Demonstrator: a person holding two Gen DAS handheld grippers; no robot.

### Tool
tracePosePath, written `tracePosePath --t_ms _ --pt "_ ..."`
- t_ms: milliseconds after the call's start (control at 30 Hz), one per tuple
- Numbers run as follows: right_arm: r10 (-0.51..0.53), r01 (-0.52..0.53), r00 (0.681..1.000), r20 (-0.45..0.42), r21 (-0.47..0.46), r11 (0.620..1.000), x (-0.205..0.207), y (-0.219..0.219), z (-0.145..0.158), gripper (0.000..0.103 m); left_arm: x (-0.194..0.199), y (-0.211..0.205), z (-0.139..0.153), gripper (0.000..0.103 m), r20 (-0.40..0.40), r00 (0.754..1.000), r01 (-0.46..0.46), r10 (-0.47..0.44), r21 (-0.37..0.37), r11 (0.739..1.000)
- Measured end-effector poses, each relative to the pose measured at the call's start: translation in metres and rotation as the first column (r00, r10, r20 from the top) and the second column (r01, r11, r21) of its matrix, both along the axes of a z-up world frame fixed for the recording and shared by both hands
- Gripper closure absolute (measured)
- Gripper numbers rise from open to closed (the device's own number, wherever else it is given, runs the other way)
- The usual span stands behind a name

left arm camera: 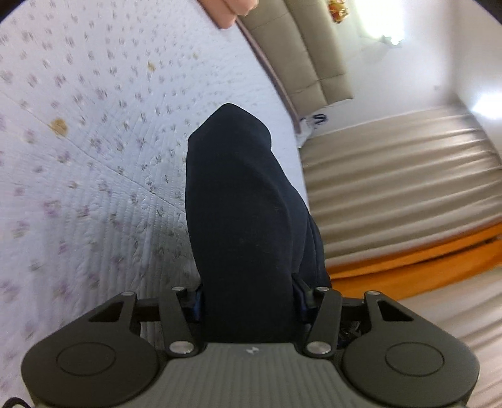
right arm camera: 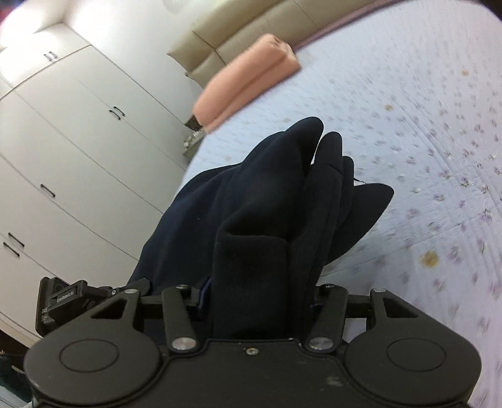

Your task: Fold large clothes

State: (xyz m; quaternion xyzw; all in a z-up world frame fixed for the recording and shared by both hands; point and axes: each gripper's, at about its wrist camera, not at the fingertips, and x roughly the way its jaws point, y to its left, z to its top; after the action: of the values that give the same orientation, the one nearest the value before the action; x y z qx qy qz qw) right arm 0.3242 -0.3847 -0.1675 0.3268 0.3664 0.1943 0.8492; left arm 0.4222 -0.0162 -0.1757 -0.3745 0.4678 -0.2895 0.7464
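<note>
A dark navy garment (left arm camera: 241, 201) hangs bunched from my left gripper (left arm camera: 248, 301), which is shut on it; the cloth hides both fingertips and drapes over the white floral bed cover (left arm camera: 94, 141). In the right wrist view the same navy garment (right arm camera: 266, 204) is clamped in my right gripper (right arm camera: 254, 298), shut on a thick folded bundle with several folds sticking out ahead. The cloth is lifted above the bed cover (right arm camera: 423, 157).
A folded pink blanket (right arm camera: 248, 78) lies at the bed's far edge by a beige padded headboard (right arm camera: 251, 28). White wardrobe doors (right arm camera: 78, 141) stand beside the bed. A beige striped mattress (left arm camera: 408, 175) on an orange frame (left arm camera: 408, 260) lies beyond the bed edge.
</note>
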Motion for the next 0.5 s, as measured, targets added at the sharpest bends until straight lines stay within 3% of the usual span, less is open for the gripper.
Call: tracePosePath --t_ms 133,233,367,500 --pt "-0.002 0.002 1.000 -0.006 -0.002 1.000 -0.032 0.046 0.020 0.037 -0.035 0.041 0.032 0.049 0.004 1.000 0.005 -0.005 0.036 0.999" --pt "0.022 -0.021 0.999 -0.030 0.005 1.000 -0.044 0.079 0.011 0.038 -0.057 0.075 0.037 0.049 0.003 1.000 -0.002 0.002 0.077 0.997" --pt "0.072 -0.074 0.994 -0.083 -0.024 0.997 -0.045 0.115 -0.024 0.038 -0.076 0.111 0.003 0.049 -0.019 0.999 -0.034 0.036 0.109 0.993" --pt "0.096 -0.102 0.990 -0.101 -0.065 0.993 -0.042 0.138 -0.068 0.035 -0.085 0.131 -0.057 0.047 -0.063 0.995 -0.070 0.082 0.179 0.981"
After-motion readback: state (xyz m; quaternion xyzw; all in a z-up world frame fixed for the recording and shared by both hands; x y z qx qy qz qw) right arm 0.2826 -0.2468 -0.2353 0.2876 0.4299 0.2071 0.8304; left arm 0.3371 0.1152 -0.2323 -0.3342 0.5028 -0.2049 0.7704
